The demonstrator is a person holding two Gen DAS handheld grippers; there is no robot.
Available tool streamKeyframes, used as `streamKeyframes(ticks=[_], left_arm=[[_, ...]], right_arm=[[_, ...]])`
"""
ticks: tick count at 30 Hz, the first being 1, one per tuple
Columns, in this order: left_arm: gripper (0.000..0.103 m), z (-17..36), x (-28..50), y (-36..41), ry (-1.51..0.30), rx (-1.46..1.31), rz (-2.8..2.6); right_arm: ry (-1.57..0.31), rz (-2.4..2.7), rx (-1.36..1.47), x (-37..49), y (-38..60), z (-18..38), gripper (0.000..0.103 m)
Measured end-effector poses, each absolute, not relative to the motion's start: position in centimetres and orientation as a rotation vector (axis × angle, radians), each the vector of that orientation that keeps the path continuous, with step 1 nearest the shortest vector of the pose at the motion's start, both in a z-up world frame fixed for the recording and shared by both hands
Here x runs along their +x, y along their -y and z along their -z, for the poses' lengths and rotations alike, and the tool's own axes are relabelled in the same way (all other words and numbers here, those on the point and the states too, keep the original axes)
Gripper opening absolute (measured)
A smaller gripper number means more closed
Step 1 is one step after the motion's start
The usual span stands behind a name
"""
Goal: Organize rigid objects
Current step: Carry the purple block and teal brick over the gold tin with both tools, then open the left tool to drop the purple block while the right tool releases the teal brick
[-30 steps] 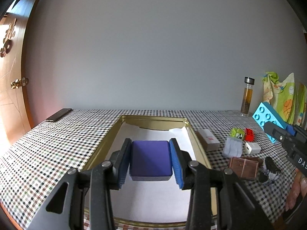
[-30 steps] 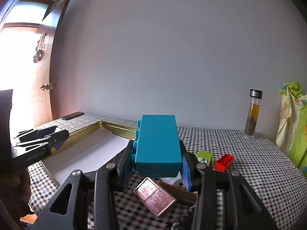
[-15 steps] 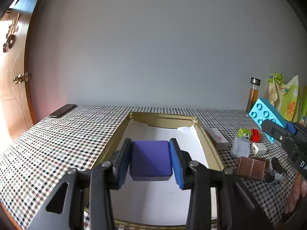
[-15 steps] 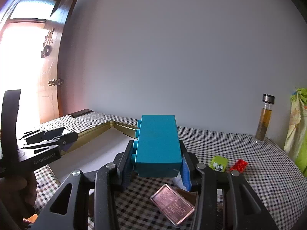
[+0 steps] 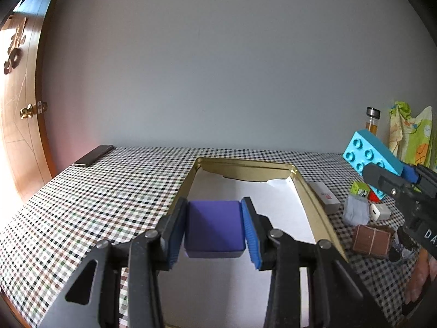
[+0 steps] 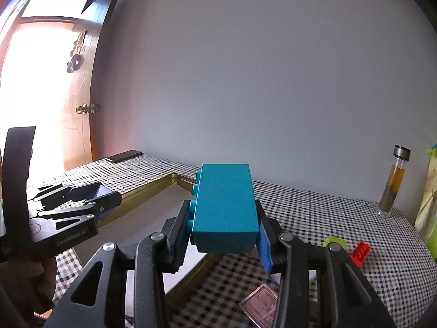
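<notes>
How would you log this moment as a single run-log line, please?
left gripper: shut on purple block above gold tray | right gripper: shut on teal brick, beside tray

- Your desk (image 5: pixel 114 191) carries a black-and-white checked cloth across its whole top.
- A dark flat phone-like slab (image 5: pixel 94 155) lies at the far left corner of the desk, near the wall.
- You have a wooden door (image 5: pixel 19 125) at the left, with a brass knob (image 5: pixel 27 111) and a hanging ornament (image 6: pixel 76 54).
- A glass bottle (image 6: pixel 393 180) with amber liquid and a metal cap stands upright by the plain grey wall (image 5: pixel 218 68).
- A green and yellow patterned cloth (image 5: pixel 412 134) hangs at the far right.
</notes>
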State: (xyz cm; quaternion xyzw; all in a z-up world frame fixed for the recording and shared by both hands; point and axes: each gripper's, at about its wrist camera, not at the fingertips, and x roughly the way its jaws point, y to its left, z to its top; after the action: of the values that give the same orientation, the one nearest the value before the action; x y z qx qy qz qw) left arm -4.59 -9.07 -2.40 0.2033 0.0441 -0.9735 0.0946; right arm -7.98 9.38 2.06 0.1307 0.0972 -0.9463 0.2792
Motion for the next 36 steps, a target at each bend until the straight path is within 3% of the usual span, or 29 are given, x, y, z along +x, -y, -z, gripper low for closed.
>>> streamKeyframes(ticks=[36], left_arm=[[0.039,2.9,-9.7,10.7,-0.034,0.817,2.812]], right_arm=[[-0.316,2.479,0.636,-15.4,-2.4,1.7,0.045]])
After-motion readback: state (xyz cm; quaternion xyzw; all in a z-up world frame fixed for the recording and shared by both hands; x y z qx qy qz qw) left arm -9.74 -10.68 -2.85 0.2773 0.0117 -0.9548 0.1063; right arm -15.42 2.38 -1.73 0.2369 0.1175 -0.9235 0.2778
